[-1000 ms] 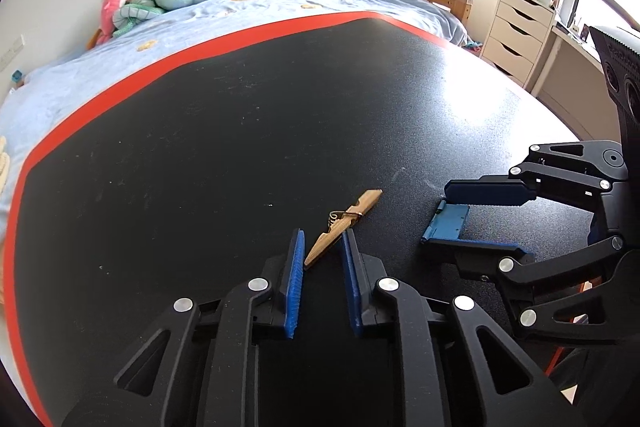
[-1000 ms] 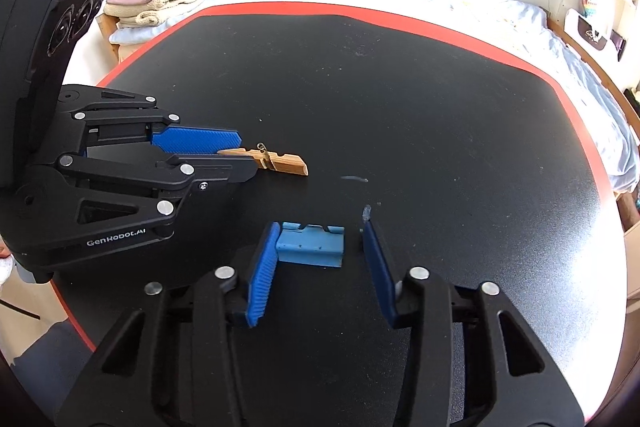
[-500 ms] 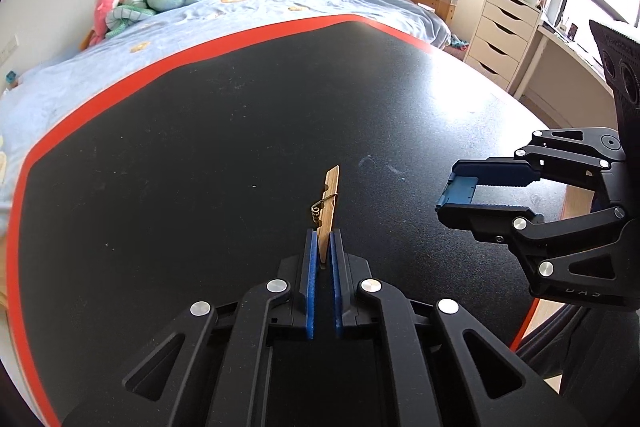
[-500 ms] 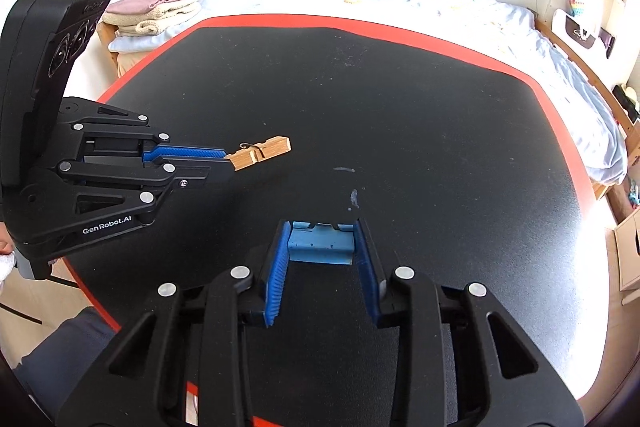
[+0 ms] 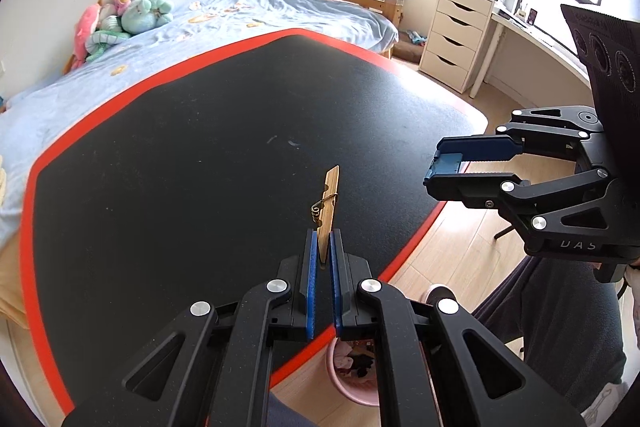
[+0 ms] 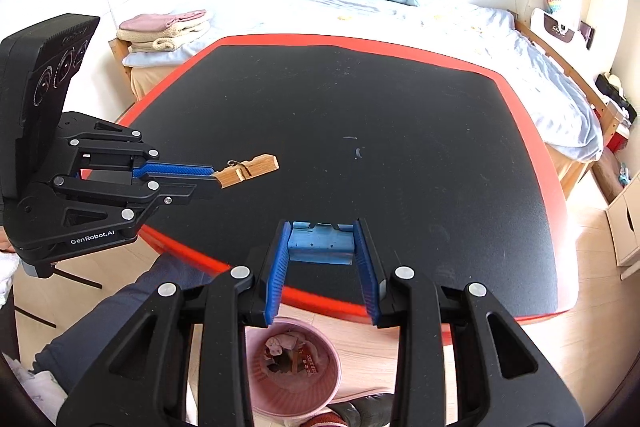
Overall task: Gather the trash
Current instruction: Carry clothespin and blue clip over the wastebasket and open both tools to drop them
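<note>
Both grippers are loaded, and each is clear of the table. Nearest in the left wrist view, the left gripper [image 5: 324, 251] has its blue pads pressed together on the lower end of a wooden clothespin [image 5: 329, 201], which sticks up and away from the fingertips with its wire spring showing on one side. In the right wrist view the right gripper [image 6: 322, 247] is clamped across a small blue plastic piece [image 6: 321, 241], a flat block held by its two ends between the pads.

Just below and behind both sets of fingers, on the wooden floor at the near edge of the table, stands a pink bin [image 6: 294, 373]. It already holds some crumpled scraps, so part of the collecting looks done. The right gripper hangs almost directly above its mouth; the left one is a little off to the side of it.

Farther out, the black table [image 6: 400, 131] with its red border shows only a couple of faint pale marks, too small to tell whether they are bits of rubbish or scuffs. Beyond it lies a bed [image 6: 460, 35] with soft toys at the wall.

My reading: the picking up is finished for these two pieces, and what remains is dropping them into the bin. Nothing else plainly waits on the table.
</note>
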`<state>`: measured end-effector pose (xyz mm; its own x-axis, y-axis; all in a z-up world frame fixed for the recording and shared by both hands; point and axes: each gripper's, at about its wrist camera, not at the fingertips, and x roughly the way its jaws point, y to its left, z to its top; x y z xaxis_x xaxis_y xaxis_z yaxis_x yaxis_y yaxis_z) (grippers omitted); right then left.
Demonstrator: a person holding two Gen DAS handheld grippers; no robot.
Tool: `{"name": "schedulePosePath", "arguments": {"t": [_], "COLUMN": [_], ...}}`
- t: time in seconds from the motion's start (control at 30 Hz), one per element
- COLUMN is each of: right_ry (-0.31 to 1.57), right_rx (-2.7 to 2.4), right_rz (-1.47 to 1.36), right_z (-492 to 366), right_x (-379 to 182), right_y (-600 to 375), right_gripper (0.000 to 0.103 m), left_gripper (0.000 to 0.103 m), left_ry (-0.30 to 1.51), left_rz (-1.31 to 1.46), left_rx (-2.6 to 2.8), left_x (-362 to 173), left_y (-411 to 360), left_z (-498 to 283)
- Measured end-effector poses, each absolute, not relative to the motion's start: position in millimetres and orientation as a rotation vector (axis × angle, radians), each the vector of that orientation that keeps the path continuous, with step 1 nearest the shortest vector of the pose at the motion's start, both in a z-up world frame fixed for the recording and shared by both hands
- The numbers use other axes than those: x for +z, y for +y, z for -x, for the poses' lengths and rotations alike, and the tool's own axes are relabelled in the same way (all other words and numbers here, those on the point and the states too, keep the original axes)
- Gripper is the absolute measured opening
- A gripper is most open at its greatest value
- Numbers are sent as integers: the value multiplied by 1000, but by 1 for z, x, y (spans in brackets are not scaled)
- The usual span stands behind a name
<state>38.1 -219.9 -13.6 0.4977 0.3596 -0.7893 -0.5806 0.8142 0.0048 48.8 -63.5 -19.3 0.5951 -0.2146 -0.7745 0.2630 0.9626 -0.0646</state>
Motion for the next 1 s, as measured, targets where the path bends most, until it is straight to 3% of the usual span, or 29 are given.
{"name": "schedulePosePath", "arguments": {"t": [0.5,1.0], "right_ry": [992,1030], "right_rx": [595,617], "right_rz": [229,211], "right_z": [49,57], "right_x": [-43,-55], "right_y": [-248,-251], "right_gripper": [32,32], "left_gripper": [6,6], "left_ry": [963,1004], "left_rz": [-71,-58], "left_rx": [-370,-406], "left_x": [-39,-50], "left_y": [-99,-109], "left_z": [14,26]}}
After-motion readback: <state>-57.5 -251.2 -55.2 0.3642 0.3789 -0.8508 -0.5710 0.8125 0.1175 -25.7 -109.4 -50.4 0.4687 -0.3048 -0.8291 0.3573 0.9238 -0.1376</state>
